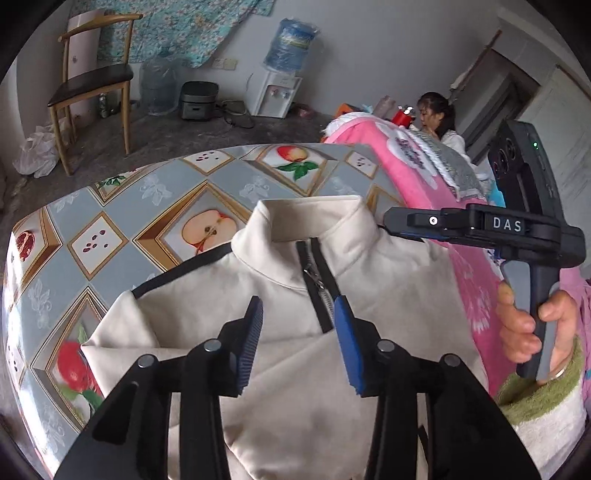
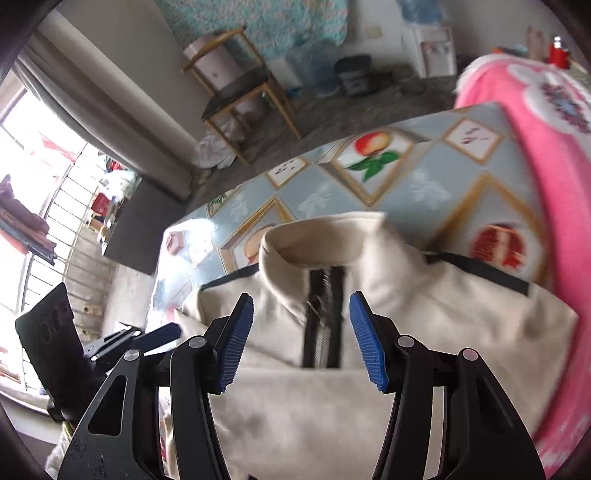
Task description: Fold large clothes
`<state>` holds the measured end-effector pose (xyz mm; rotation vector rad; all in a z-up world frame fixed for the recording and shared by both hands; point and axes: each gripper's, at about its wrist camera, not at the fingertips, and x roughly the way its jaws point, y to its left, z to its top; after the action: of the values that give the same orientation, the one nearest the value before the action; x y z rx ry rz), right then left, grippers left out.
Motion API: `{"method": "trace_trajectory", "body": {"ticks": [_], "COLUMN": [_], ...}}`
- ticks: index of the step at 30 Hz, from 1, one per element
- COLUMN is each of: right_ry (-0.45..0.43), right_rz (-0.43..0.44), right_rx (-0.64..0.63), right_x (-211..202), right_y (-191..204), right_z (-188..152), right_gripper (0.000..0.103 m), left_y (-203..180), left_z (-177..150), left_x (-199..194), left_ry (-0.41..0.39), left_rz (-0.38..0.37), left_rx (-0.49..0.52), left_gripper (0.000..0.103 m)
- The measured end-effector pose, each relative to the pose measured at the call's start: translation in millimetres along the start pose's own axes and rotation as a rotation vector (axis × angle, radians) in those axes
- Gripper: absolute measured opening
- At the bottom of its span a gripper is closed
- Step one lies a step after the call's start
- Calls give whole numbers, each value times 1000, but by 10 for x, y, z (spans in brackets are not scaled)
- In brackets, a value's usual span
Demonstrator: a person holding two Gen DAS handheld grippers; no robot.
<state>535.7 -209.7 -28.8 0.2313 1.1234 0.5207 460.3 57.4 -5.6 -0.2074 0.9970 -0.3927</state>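
- A cream zip-neck top [image 1: 295, 369] is laid on the table, collar turned away from the person; its lower part is folded up over the chest, and a black zipper [image 1: 317, 288] runs down from the stand-up collar, with black trim along each shoulder.
- The left gripper [image 1: 301, 332] is held just above the garment's chest with its blue-padded fingers spread apart and nothing between them.
- The right gripper [image 2: 301, 332] is likewise released over the zipper, jaws wide and empty; in the left view it is seen side-on by the collar's right end [image 1: 406, 221], its handle grasped by the person's right hand [image 1: 532, 325].
- The table is covered by a blue-grey oilcloth [image 1: 122, 206] printed with gold-framed fruit: halved apples, peaches, pomegranates.
- The letters "DAS" are read on the right gripper's body in the left view.
- A pink blanket [image 1: 417, 177] with a white patch is piled along the table's right edge, touching the garment's right side.
- Beyond the table, on a grey concrete floor, a wooden chair [image 1: 92, 85], a dark rice cooker [image 1: 197, 99] and a white water dispenser [image 1: 277, 88] with a blue bottle are stood against the wall, where a floral cloth [image 1: 177, 26] is hung.
- A seated dark-haired woman [image 1: 439, 118] is seen behind the blanket.
- A barred window [image 2: 40, 206] is shown at the left in the right view.
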Motion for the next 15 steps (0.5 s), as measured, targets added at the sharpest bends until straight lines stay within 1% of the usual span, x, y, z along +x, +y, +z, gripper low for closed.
{"method": "trace_trajectory", "body": {"ticks": [1,2,4,6,8,9,11,13,15], "right_ry": [40,69,117,150,174,177,185,211,238], "right_rz": [23,29,-1,-47,-59,-69,-52,-7,25], "right_rx": [14,25,6,-22,-35,-31,-12,24,35], "right_x": [164,325,612,847,1027,1103,1197,1291,1346], "right_y": [27,45,98,136,128,102,40,-35,-71], "right_z": [66,129,256,366,457,506,580,629,630], "right_gripper": [54,53,53,53,53,53,54,55,57], "left_y": [50,93,155,179,182,184,193,188,184], "left_z": [16,1,-92,-190,-236,-231,-188,-134,-101], "left_x": [107,195,323,392,463,506,596,693,801], "left_ry": [21,37,51,41,36,36,39,44,59], "left_rz": [23,29,32,39,44,33,14,-16,-30], "left_rx": [-30,-52,-71,-54,-31,-27,-26,-32,-36], "left_gripper": [39,39,39,39,39,38,37,36,36]}}
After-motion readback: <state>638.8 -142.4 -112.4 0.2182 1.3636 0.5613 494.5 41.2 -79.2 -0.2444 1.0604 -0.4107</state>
